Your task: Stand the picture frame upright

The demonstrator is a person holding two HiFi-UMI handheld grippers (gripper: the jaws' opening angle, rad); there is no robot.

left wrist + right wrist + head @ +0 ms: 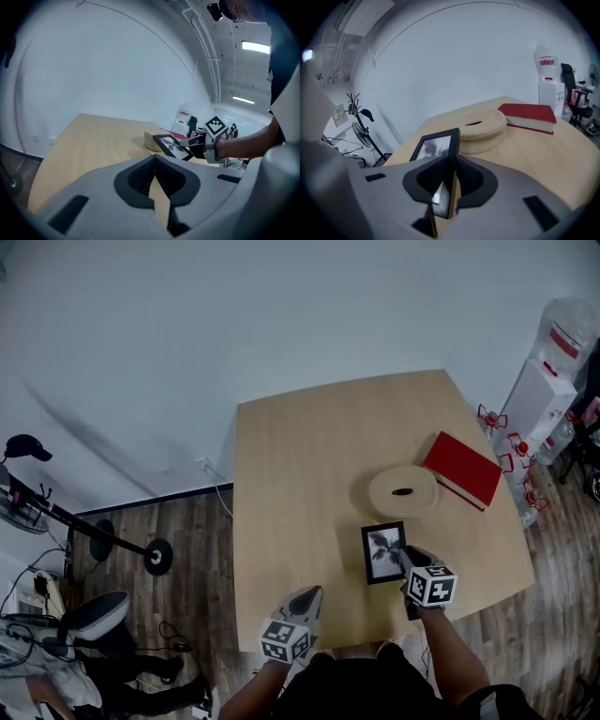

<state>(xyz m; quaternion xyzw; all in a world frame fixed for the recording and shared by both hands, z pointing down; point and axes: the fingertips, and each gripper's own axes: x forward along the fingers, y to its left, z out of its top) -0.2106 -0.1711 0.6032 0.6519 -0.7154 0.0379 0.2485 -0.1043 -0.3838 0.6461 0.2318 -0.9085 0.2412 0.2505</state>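
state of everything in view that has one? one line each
picture frame: tilted, not yet upright, clamped at its edge.
right gripper: jaws shut on picture frame.
left gripper: jaws together, empty.
red book: closed, flat on table.
woven disc: flat on table.

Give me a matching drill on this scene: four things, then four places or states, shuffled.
1 picture frame
2 red book
3 woven disc
4 left gripper

A jaws together, nothing held
B clamped in the right gripper
C lying flat, farthest right in the head view
D round, tan, slot on top

Pairs: 1-B, 2-C, 3-D, 4-A
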